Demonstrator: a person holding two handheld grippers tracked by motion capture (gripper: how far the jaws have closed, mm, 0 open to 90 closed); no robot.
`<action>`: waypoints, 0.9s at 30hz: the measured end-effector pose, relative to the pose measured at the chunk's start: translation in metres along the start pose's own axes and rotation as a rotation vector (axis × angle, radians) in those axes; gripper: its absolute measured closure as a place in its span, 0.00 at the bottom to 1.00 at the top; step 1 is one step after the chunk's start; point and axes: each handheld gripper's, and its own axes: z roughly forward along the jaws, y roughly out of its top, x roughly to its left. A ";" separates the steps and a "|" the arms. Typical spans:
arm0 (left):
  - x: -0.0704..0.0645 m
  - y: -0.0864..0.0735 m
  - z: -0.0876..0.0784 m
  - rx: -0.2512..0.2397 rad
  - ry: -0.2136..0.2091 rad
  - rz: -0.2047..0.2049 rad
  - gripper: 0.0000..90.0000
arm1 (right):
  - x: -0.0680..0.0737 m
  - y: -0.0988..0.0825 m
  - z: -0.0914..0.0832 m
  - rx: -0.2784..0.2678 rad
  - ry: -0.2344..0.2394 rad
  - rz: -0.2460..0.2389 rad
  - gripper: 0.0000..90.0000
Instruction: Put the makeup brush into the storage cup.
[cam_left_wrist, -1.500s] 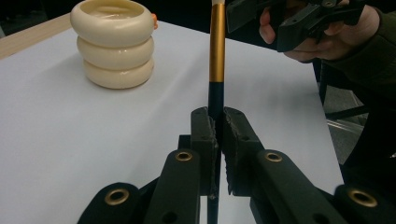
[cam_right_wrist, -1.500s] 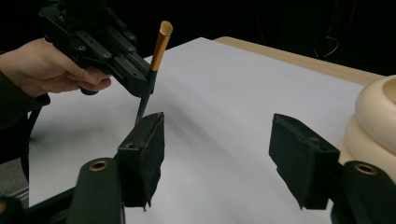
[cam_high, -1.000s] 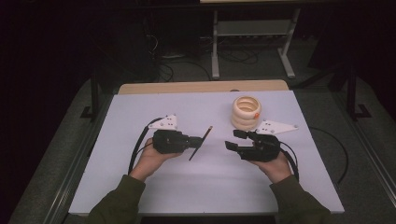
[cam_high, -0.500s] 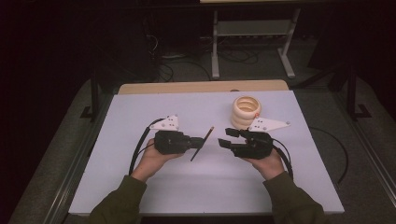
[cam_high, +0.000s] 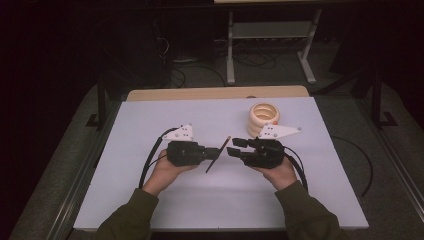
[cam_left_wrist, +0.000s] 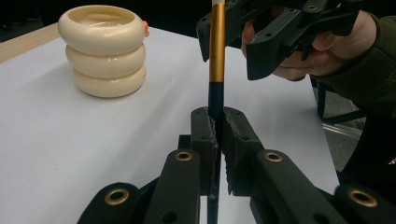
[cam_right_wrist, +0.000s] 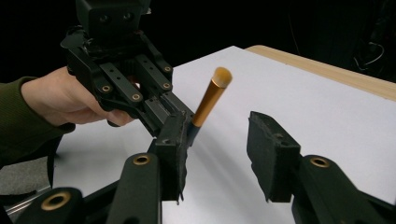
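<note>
Since a second ago your right gripper (cam_high: 235, 148) has come leftward over the white table (cam_high: 150, 210), and its tips now stand just beside the thin stick with a dark lower part and a golden upper part (cam_high: 218, 154). Your left gripper (cam_high: 214, 152) has stayed nearly in place.

The left gripper is clamped on the dark part of the stick; in the left gripper view the jaws press together around it (cam_left_wrist: 215, 95), and the golden part rises in front of your right gripper (cam_left_wrist: 233, 35).

The right gripper view shows what the high view cannot: your right gripper (cam_right_wrist: 219, 144) has its jaws wide apart, with the golden end (cam_right_wrist: 212, 95) between them and touching neither.

The stack of three cream rings (cam_high: 263, 120) stands just behind your right gripper.
</note>
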 end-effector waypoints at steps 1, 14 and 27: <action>0.000 0.000 0.000 0.000 0.001 0.000 0.93 | 0.000 0.000 0.001 0.001 0.002 0.000 0.65; -0.002 0.000 0.003 0.003 0.003 0.014 0.93 | 0.002 0.004 0.012 -0.006 0.027 0.026 0.71; -0.003 0.000 0.004 -0.005 0.002 0.018 0.93 | 0.004 0.004 0.016 -0.006 0.021 0.046 0.84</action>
